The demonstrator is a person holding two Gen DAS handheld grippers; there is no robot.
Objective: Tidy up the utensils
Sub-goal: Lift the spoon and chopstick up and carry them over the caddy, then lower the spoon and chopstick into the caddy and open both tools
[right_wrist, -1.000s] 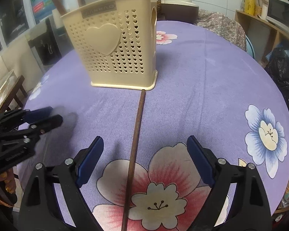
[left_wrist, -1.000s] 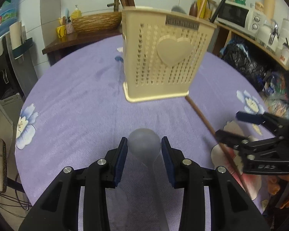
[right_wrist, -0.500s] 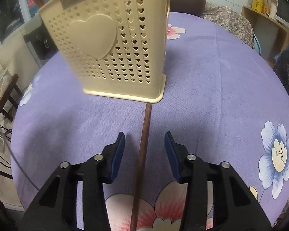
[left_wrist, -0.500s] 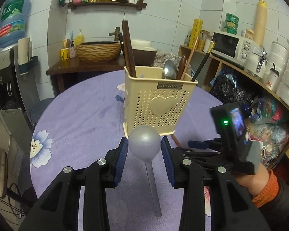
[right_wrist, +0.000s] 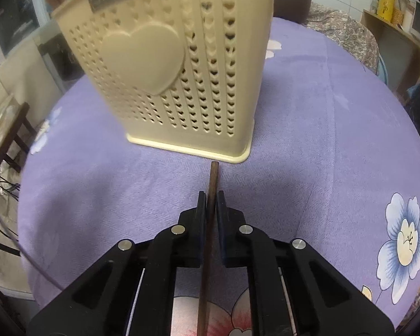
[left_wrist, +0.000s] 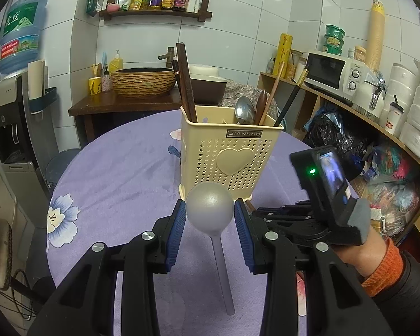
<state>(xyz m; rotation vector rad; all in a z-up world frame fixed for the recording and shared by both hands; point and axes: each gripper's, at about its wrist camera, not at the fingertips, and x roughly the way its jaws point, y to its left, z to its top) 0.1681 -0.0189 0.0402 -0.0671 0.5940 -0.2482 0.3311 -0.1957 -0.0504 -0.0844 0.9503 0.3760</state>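
A cream perforated utensil holder [left_wrist: 229, 154] with a heart on its side stands on the purple tablecloth and holds spoons, chopsticks and wooden utensils. My left gripper [left_wrist: 210, 219] is shut on a grey metal spoon [left_wrist: 210, 210], bowl up, handle hanging down, lifted in front of the holder. In the right wrist view the holder [right_wrist: 168, 64] looms close. A brown chopstick [right_wrist: 210, 215] lies on the cloth, pointing at the holder's base. My right gripper [right_wrist: 210, 200] is shut on that chopstick near its far end.
The round table [left_wrist: 112, 173] has a purple floral cloth. A counter with a woven basket [left_wrist: 142, 81] stands behind. Shelves with a microwave [left_wrist: 336, 72] and bags line the right. A person's hand in an orange sleeve [left_wrist: 378, 263] holds the right gripper.
My left gripper rose with the spoon, bringing the holder's top into view. My right gripper moved forward along the chopstick and went from wide open to shut on it.
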